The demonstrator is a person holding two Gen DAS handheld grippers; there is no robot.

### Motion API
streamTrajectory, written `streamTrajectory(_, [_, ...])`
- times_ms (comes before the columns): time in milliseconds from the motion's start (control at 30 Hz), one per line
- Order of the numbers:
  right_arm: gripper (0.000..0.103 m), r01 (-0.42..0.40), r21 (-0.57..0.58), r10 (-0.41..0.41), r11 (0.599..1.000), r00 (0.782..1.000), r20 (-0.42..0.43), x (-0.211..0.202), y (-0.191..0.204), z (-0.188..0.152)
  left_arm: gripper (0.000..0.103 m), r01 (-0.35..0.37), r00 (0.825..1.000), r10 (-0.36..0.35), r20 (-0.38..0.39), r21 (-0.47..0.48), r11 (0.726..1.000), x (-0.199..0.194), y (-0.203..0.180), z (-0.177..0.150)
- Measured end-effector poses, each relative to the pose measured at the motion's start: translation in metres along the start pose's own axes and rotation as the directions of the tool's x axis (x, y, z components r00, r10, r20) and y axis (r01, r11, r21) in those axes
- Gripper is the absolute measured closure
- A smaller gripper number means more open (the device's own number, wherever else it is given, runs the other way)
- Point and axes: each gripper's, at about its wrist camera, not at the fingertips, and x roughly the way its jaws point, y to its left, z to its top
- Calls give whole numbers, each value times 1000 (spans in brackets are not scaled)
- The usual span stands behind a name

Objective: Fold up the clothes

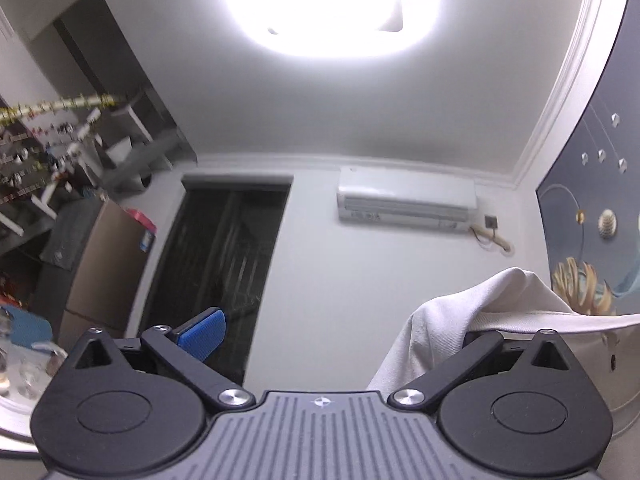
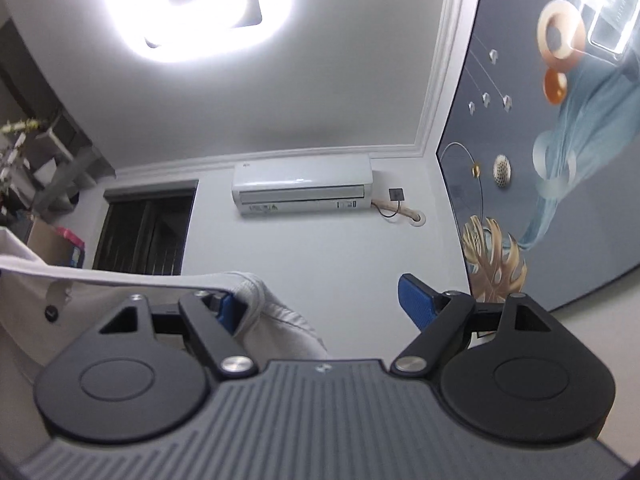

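Both cameras point up at the ceiling. A white garment (image 1: 452,328) hangs over the right finger of my left gripper (image 1: 336,332) and hides that finger's pad. The left blue pad (image 1: 202,336) is bare. The jaws stand wide apart. In the right wrist view the same white garment (image 2: 276,312), with a dark button, drapes over the left finger of my right gripper (image 2: 320,304). The right blue pad (image 2: 416,300) is bare, and the jaws stand wide apart. The cloth rests on one finger of each gripper and is not pinched.
A bright ceiling lamp (image 1: 328,4) is overhead. A wall air conditioner (image 1: 406,200) hangs beside a dark doorway (image 1: 216,272). Shelves with clutter (image 1: 48,152) and a brown cabinet (image 1: 104,264) stand at left. A blue mural wall (image 2: 560,160) is at right.
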Motion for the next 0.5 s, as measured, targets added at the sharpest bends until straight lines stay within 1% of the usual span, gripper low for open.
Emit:
streamTrajectory(67, [21,0,-25,-1,1000,999,-45,10,1,-21,0,17,998,-18,-67,-27,1000,14,1,-24])
streamTrajectory(167, [21,-10,-55,2,998,990,-144,30,5,-72,0,8,985,-16,-173,-44,999,63,20,-98])
streamTrajectory(267, [21,-22,-76,3,997,970,-242,55,9,-138,0,-4,960,-12,-279,-57,998,116,40,-174])
streamTrajectory(300, [21,-24,-81,0,996,961,-277,67,12,-164,0,-8,950,-11,-313,-61,998,133,47,-200])
streamTrajectory(367, [21,-27,-93,-7,995,937,-351,94,19,-218,0,-28,922,4,-387,-57,998,187,74,-256])
streamTrajectory(467, [21,-32,-111,-23,993,888,-458,146,35,-308,0,-70,891,54,-450,-19,997,265,105,-346])
streamTrajectory(500, [22,-29,-116,-32,993,871,-491,170,42,-340,0,-84,884,75,-461,2,996,292,112,-377])
